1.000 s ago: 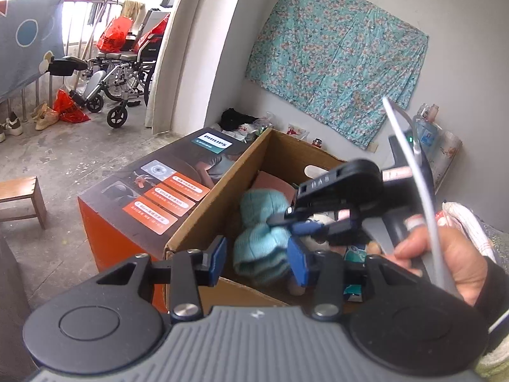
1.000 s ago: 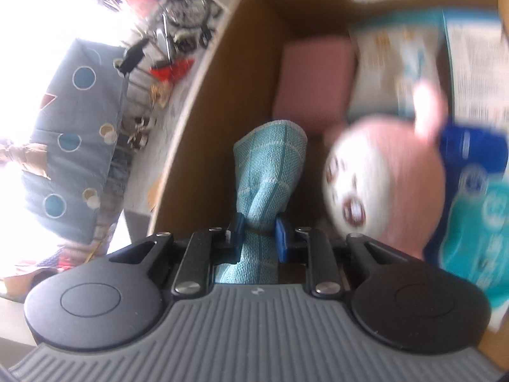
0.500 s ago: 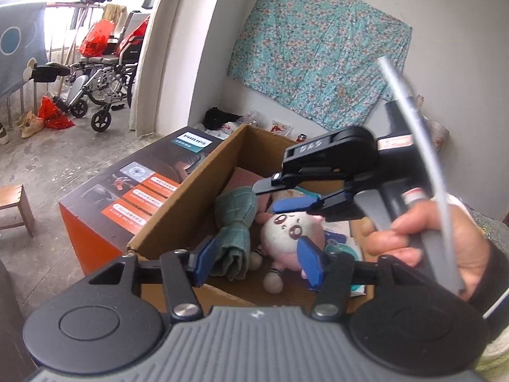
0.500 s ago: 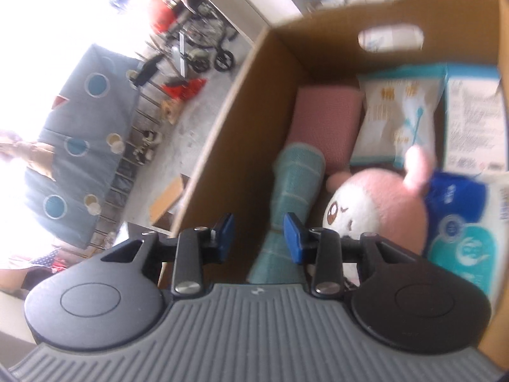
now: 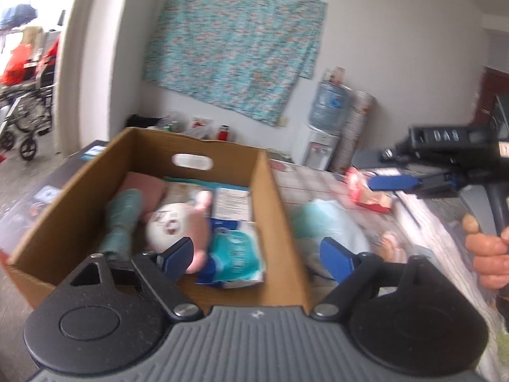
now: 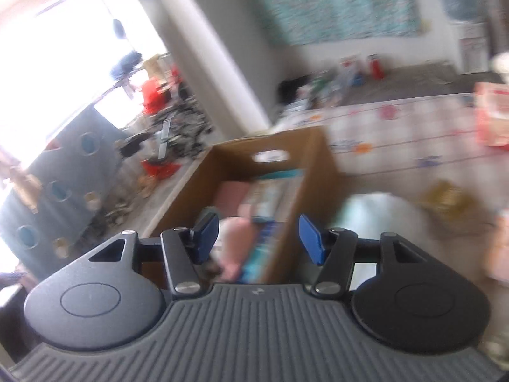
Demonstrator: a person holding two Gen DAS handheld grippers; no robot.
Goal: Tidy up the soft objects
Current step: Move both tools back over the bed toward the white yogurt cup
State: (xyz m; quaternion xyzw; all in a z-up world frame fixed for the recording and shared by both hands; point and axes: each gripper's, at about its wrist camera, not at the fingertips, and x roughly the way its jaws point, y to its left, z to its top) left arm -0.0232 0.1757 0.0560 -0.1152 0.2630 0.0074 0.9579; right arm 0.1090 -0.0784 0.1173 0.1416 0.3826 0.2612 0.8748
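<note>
The teal checked cloth (image 5: 122,222), gripped a second ago, has been released into the cardboard box (image 5: 280,222) beside the pink plush toy (image 5: 178,222), and both the left hand-held gripper (image 5: 256,254) and right hand-held gripper (image 6: 257,238) are opening, empty, so another soft object can be fetched.

A patterned bed cover (image 5: 321,181) filled the right half of the frame; on it lay a pale teal-and-white soft bundle (image 5: 331,222) (blurred) at centre and a red-and-white packet (image 5: 369,191) farther right.
</note>
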